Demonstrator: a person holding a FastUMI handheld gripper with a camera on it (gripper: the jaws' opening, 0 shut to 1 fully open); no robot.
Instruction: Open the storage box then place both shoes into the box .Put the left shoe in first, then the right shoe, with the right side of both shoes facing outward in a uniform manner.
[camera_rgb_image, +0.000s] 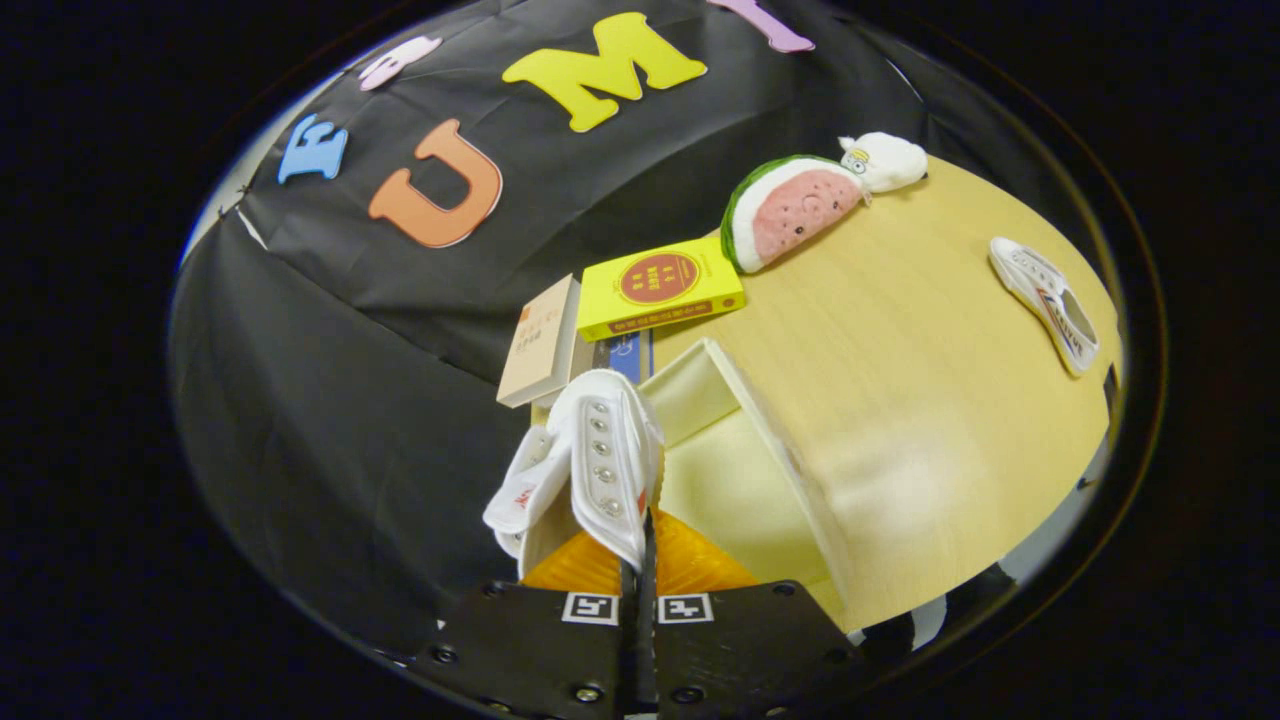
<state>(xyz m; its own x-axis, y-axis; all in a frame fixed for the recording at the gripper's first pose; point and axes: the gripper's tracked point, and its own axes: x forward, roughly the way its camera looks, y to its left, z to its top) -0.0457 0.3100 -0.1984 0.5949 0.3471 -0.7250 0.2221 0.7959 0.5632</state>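
Currently —
Gripper: fingers clenched on one white shoe, beside the open box.
Shoes: two; second shoe near table's far edge.
Room: bare tabletop between.
Books: three.

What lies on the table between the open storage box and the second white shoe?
In the gripper view, only bare wooden table separates the storage box from the second shoe. The gripper is shut on the first shoe.

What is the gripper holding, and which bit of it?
The gripper is shut on a white shoe, pinching the upper's eyelet edge between its orange fingers. The shoe hangs beside the open box.
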